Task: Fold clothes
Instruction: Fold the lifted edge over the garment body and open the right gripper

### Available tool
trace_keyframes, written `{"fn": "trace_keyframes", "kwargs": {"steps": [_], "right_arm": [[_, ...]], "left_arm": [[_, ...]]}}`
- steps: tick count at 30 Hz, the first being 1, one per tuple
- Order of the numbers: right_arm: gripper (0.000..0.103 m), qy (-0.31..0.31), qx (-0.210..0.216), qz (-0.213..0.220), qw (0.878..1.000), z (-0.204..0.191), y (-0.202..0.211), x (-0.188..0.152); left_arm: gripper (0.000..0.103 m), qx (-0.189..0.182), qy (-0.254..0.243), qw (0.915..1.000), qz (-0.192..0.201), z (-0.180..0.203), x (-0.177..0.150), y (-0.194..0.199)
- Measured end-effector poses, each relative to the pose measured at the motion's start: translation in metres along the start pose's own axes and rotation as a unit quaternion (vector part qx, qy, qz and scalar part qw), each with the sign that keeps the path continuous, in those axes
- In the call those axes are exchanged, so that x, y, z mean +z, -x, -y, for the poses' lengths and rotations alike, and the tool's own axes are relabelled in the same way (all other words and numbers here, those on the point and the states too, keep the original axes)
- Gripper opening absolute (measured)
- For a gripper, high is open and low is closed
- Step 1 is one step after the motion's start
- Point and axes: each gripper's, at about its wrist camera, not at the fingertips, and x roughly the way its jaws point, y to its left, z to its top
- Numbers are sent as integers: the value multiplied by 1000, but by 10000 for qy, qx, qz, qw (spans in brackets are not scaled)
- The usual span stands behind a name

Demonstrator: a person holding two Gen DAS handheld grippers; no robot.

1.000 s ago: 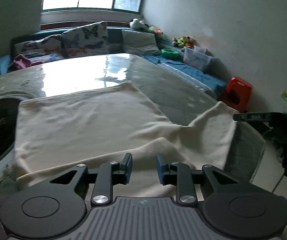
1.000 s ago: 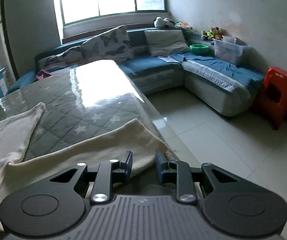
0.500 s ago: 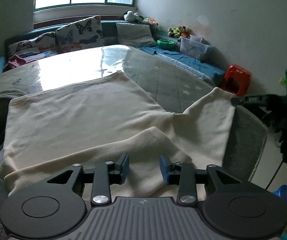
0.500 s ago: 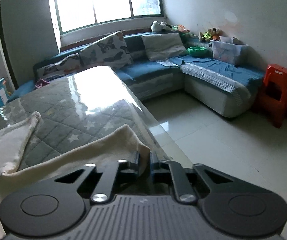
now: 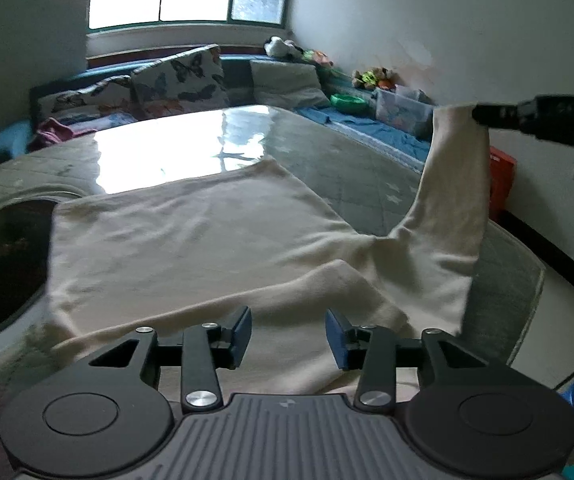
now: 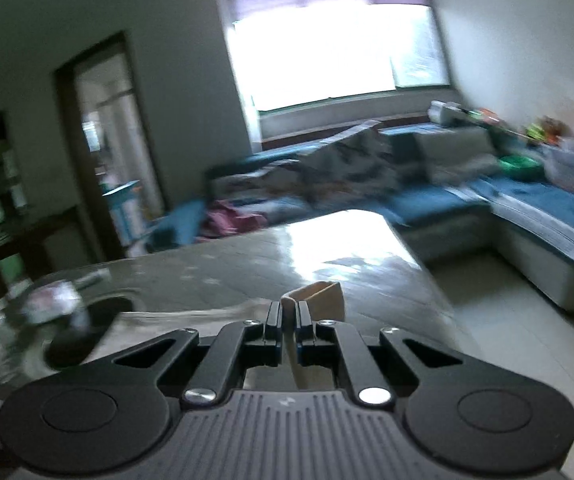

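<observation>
A cream garment (image 5: 191, 236) lies spread on the grey quilted table (image 5: 347, 168), its near part folded over below my left gripper (image 5: 288, 334). That gripper hovers open just above the near fold, nothing between its blue pads. The garment's right sleeve (image 5: 457, 184) is lifted into the air. My right gripper (image 5: 483, 114) holds it by the end, entering the left wrist view from the right. In the right wrist view, my right gripper (image 6: 288, 314) is shut on a tan fold of the sleeve (image 6: 319, 300), and the picture is blurred by motion.
A dark round opening (image 5: 3, 264) sits in the table at the left. A blue sofa (image 6: 527, 208) with cushions (image 5: 183, 80) runs along the back and right walls. A red stool (image 5: 501, 172) stands beyond the table's right edge. A doorway (image 6: 103, 152) is at the left.
My right gripper shut on the sleeve end at the table's right edge, then lifted it up and swung left. My left gripper opened wider and stayed over the near fold.
</observation>
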Motion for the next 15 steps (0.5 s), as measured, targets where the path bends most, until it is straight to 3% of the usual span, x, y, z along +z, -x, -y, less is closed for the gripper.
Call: {"fn": "trace_keyframes", "kwargs": {"steps": [7, 15], "right_arm": [[5, 627, 923, -63, 9937, -73, -17, 16], [5, 1171, 1774, -466, 9760, -148, -44, 7]], "left_arm": [[48, 364, 327, 9983, 306, -30, -4, 26], [48, 842, 792, 9918, 541, -68, -18, 53]]}}
